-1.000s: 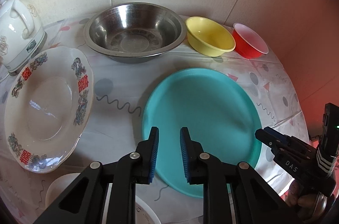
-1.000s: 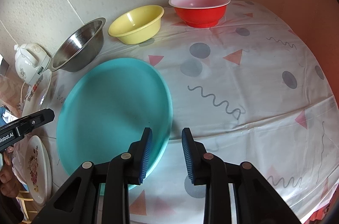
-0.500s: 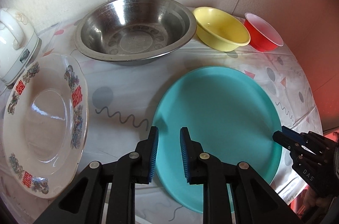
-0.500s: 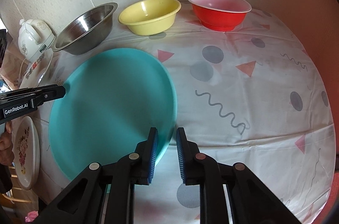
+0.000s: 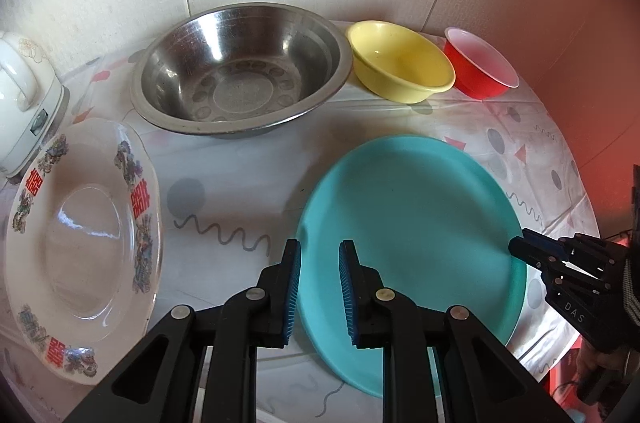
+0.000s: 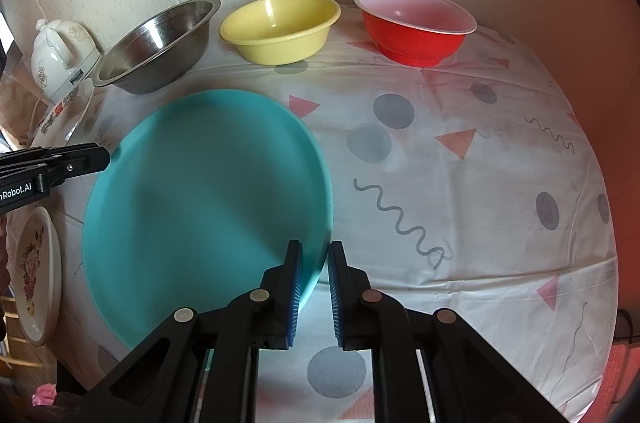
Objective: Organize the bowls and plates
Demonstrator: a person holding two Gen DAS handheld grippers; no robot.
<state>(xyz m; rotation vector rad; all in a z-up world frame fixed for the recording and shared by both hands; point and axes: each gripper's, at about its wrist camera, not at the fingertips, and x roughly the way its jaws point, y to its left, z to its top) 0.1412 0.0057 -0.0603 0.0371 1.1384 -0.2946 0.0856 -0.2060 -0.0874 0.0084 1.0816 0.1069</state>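
A large teal plate (image 5: 412, 207) lies on the patterned tablecloth; it also shows in the right wrist view (image 6: 204, 199). My left gripper (image 5: 319, 255) straddles its left rim with a gap between the jaws. My right gripper (image 6: 314, 255) has closed to a narrow gap around the plate's right rim; I cannot tell whether the pads touch it. At the back stand a steel bowl (image 5: 240, 79), a yellow bowl (image 5: 400, 61) and a red bowl (image 5: 480, 63). A white plate with red characters (image 5: 80, 239) lies at the left.
A white electric kettle (image 5: 24, 103) stands at the far left by the wall. A floral plate (image 6: 38, 275) sits below the table's left edge in the right wrist view. The tablecloth (image 6: 460, 183) right of the teal plate is bare. The wall is close behind the bowls.
My left gripper moved forward over the plate's left rim. My right gripper's jaws narrowed around the plate's right rim.
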